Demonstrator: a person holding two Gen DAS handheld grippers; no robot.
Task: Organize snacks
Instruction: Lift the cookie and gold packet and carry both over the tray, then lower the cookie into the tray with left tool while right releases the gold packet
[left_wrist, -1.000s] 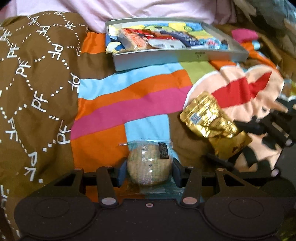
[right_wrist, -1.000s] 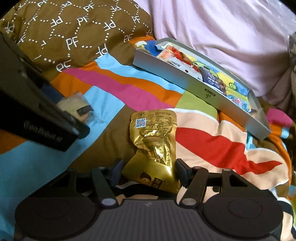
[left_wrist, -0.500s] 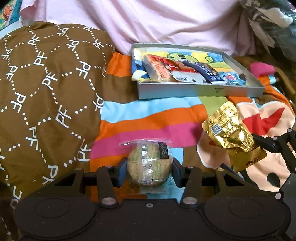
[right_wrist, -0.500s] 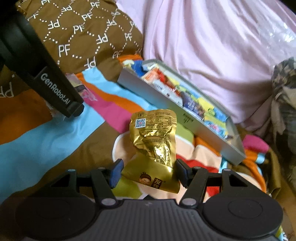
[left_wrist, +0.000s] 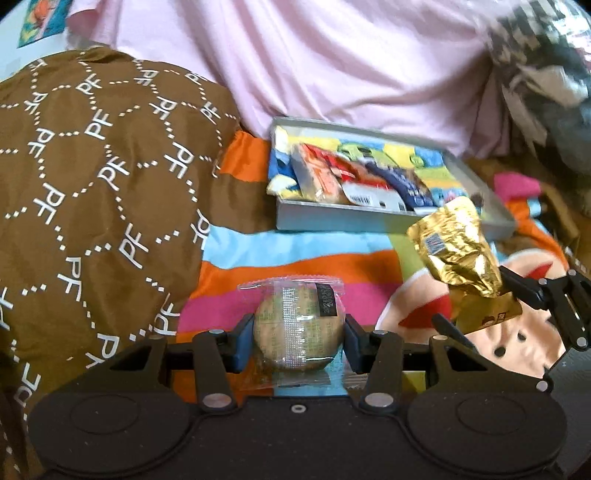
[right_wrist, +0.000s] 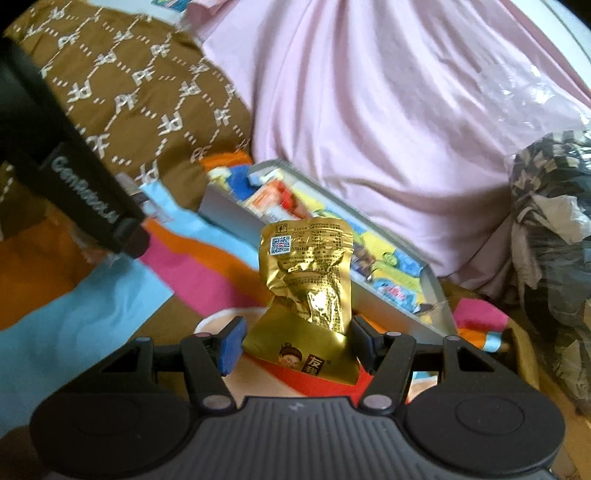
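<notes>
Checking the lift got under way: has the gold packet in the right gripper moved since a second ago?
Yes. The gold packet has come up off the striped blanket; it now stands raised in front of the grey tray, clamped in the right gripper.

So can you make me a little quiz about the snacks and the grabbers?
1. True or false: the left gripper holds a round biscuit.
2. What colour is the pouch in the right gripper?
3. The tray is: A) bare, B) holding packets, C) upside down.

Key: 1 true; 2 gold; 3 B.
</notes>
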